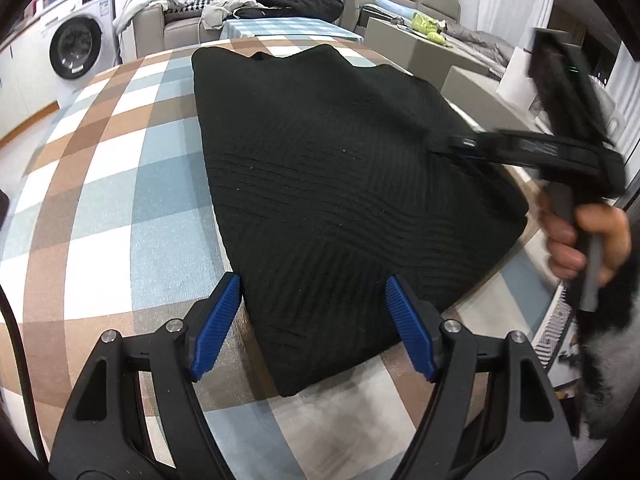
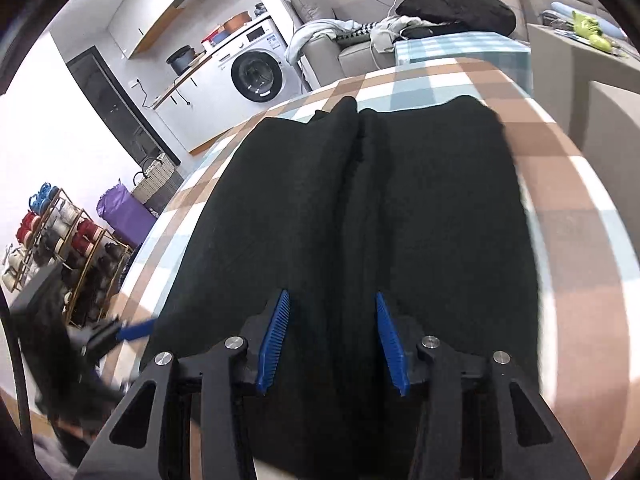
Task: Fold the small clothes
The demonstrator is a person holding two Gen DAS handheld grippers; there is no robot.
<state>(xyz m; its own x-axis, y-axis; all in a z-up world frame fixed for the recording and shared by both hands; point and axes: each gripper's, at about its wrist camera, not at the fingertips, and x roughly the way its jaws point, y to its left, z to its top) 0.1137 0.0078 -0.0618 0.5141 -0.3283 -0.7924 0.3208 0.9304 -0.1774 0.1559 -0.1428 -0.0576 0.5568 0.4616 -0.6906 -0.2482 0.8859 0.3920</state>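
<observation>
I see the black knit garment lying flat on the checked desk, its two sides folded in so they meet along a seam down the middle in the right wrist view. My left gripper hangs over the garment's near corner with its blue pads spread apart, one over the cloth and one over the bare desk, gripping nothing. My right gripper is released too, its pads standing apart above the folded cloth near the centre seam. From the left wrist camera it shows blurred at the garment's right edge, with a hand round its handle. A washing machine and a sofa stand beyond the desk.
</observation>
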